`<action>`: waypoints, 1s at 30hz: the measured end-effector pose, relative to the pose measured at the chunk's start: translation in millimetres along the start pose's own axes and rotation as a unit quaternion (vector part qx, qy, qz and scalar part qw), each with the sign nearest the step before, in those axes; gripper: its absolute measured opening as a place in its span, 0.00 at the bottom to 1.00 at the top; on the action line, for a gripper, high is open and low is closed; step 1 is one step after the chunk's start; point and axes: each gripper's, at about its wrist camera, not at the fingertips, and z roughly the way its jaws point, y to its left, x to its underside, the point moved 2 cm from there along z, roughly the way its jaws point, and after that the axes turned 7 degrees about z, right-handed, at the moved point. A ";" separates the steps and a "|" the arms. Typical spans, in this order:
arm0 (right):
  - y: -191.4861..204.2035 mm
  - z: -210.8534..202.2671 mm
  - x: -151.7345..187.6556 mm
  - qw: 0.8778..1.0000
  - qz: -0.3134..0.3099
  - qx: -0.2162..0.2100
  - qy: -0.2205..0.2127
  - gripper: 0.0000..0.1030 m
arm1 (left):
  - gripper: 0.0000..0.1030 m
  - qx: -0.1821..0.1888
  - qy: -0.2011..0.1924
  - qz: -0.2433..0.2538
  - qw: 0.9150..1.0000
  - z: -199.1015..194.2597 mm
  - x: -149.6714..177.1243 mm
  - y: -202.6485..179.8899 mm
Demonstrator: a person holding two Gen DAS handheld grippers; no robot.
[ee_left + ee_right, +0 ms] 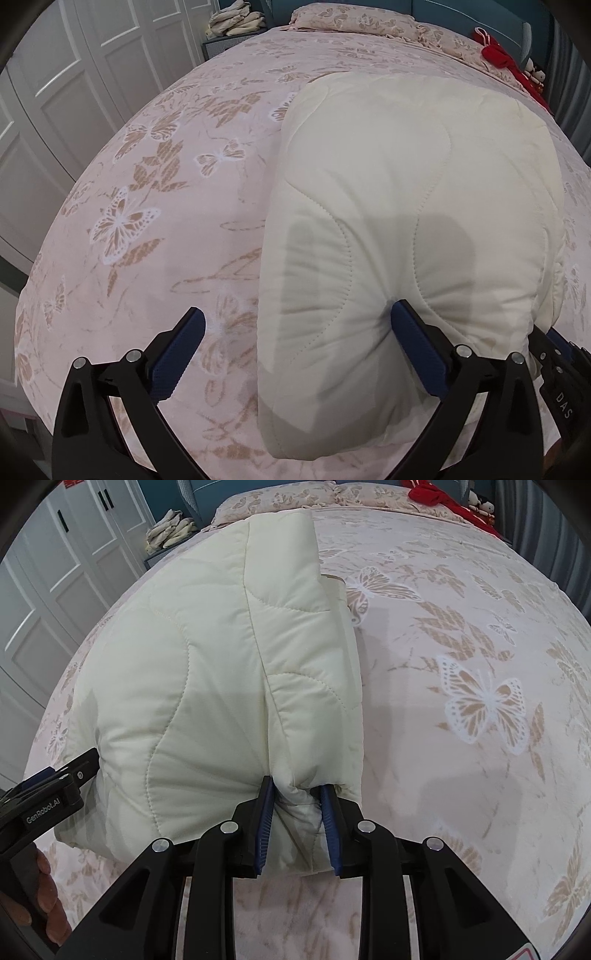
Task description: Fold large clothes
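Observation:
A cream quilted garment point(406, 206) lies folded into a thick pad on the pink butterfly bedspread point(155, 206). My left gripper point(297, 314) stands wide open at the garment's near left edge. Its right finger point(413, 332) dents the padding, while its left finger point(184, 343) hovers over bare bedspread. In the right wrist view, my right gripper point(295, 786) is shut on a bunched fold at the near right corner of the garment point(207, 672). The left gripper's black frame point(55, 794) shows at the garment's left side, held by a person's hand point(46, 890).
White wardrobe doors point(74, 74) stand left of the bed. A pile of beige clothes point(236, 18) sits on a nightstand by the bed head. A matching pillow point(354, 18) and red cloth point(498, 51) lie at the far end. Bare bedspread point(461, 701) spreads to the right.

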 end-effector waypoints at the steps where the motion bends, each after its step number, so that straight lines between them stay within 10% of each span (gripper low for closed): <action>1: 0.5 0.4 0.5 1.000 -0.001 0.000 0.000 0.24 | 0.96 -0.001 0.000 0.000 1.000 0.4 0.3 -0.3; 19: 5.3 -6.9 4.9 1.000 -0.011 0.003 -0.027 0.25 | 0.96 -0.015 -0.020 -0.017 1.000 -2.7 4.3 -2.1; 30: 6.6 -115.2 22.8 0.998 0.011 -0.032 -0.054 0.28 | 0.90 0.014 -0.062 0.002 0.998 -119.9 29.9 1.7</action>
